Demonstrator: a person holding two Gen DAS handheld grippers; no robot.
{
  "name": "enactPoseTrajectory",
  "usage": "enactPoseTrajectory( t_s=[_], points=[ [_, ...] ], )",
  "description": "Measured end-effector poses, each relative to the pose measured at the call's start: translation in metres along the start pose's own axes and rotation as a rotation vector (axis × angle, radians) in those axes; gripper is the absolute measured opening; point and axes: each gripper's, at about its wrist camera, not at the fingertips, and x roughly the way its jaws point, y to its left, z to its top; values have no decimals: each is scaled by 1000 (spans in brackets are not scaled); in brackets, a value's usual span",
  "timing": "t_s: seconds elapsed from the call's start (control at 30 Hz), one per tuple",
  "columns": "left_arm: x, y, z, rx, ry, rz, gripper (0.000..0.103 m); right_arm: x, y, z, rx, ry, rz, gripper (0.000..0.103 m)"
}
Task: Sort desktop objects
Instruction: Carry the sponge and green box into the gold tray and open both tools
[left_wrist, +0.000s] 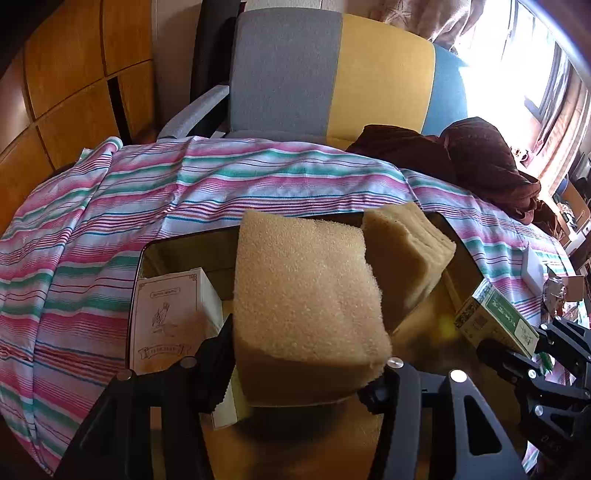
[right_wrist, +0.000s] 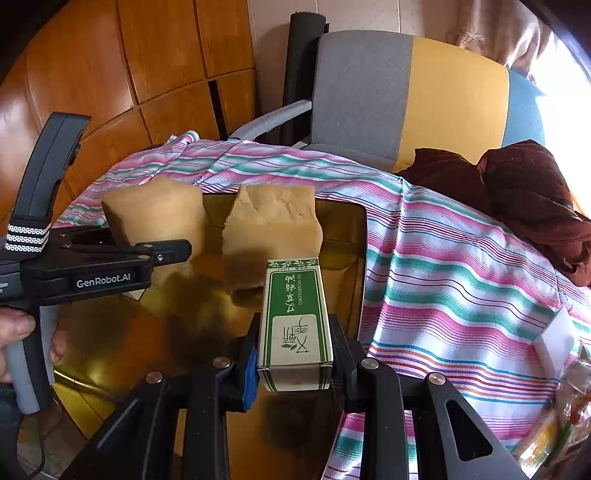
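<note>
In the left wrist view the left claw (left_wrist: 306, 373) is closed on a tan foam block (left_wrist: 306, 295), held over a gold tray (left_wrist: 424, 317) on the striped cloth (left_wrist: 92, 229) of the tabletop; a white box (left_wrist: 170, 314) lies in the tray at left and a second foam piece (left_wrist: 410, 251) behind. In the right wrist view the right claw (right_wrist: 295, 354) grips a green-and-white carton (right_wrist: 293, 325) above the tray's near right part, and the white box is hidden. Both items appear mid-carry; whether into or out of the tray is unclear. Only this view shows a hand (right_wrist: 14, 332) on the left handle.
</note>
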Motion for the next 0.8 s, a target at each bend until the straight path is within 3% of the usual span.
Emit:
enactPoseTrajectory(
  t_s=[0.27, 0.37, 0.8],
  points=[
    [24, -1, 12, 14, 20, 34, 55, 30, 1, 11, -5, 50, -19, 32],
    [29, -3, 12, 22, 41, 2, 56, 34, 1, 14, -4, 55, -18, 32],
    [-1, 2, -4, 56, 16, 6, 57, 24, 4, 7, -4, 28, -11, 40]
  ],
)
